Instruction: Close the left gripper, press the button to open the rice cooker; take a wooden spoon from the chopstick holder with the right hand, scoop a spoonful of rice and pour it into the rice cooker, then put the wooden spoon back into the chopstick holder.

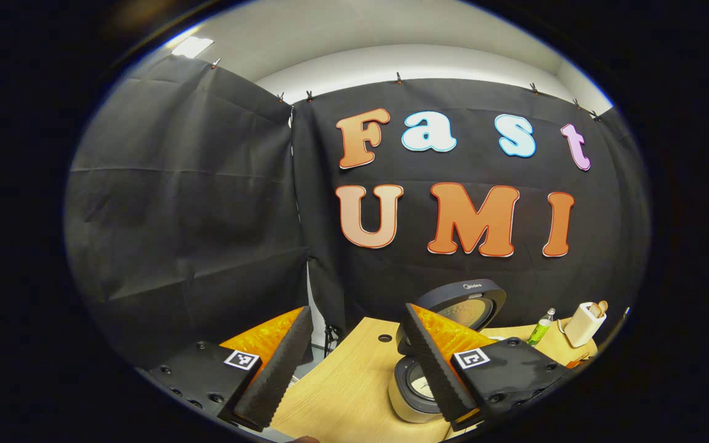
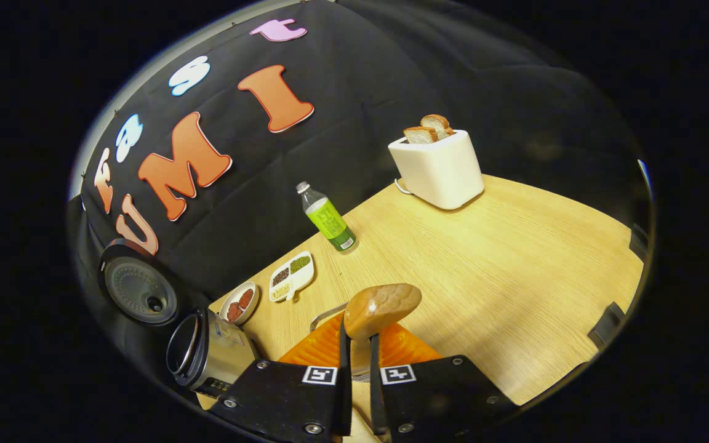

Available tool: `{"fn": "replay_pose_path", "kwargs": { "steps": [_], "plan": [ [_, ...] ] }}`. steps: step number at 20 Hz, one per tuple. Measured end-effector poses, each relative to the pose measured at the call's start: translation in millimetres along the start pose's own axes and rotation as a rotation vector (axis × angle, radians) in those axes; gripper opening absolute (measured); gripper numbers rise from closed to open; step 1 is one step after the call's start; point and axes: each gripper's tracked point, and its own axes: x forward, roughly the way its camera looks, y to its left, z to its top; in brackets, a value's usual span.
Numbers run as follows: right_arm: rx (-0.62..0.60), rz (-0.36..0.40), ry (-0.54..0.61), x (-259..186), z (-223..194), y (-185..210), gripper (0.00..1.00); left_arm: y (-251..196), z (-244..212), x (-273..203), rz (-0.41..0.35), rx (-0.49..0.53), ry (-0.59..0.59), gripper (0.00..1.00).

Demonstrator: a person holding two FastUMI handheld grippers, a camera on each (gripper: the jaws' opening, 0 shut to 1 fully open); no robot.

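The rice cooker [image 1: 405, 403] stands on the wooden table [image 1: 342, 381] with its lid [image 1: 474, 304] swung up, partly behind one finger. My left gripper [image 1: 357, 311] hangs open above the table's left end, with nothing between its fingers. In the right gripper view, my right gripper [image 2: 359, 337] is shut on the handle of a wooden spoon [image 2: 383, 307], whose bowl sticks out ahead over the table [image 2: 514, 258]. I cannot tell if the spoon carries rice. The open rice cooker [image 2: 210, 354] sits far left of it, lid [image 2: 139, 289] raised.
A divided dish of grains [image 2: 291, 275] and a small dish with reddish pieces [image 2: 240, 303] lie near the cooker. A green-labelled bottle [image 2: 328, 218] and a white toaster [image 2: 437, 166] with bread stand by the wall. A metal rim [image 2: 324, 317] shows under the spoon.
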Motion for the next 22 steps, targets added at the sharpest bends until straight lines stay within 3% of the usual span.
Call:
{"fn": "replay_pose_path", "kwargs": {
  "steps": [4,8,13,22],
  "plan": [
    [-0.072,0.002,-0.011,-4.0,14.0,11.1,0.02,10.2,2.2,-5.6,0.016,-0.031,-0.003,0.96],
    [-0.153,0.009,-0.06,-26.0,40.0,28.6,0.02,18.5,8.3,-11.4,0.004,-0.052,-0.036,1.0],
    [-0.23,0.015,-0.143,-69.8,63.5,55.8,0.02,30.5,12.9,-10.7,-0.049,-0.06,-0.055,0.96],
    [-0.266,0.026,-0.19,-150.9,43.7,99.8,0.02,73.1,10.7,-6.3,-0.134,-0.057,-0.069,0.96]
  ]
}}
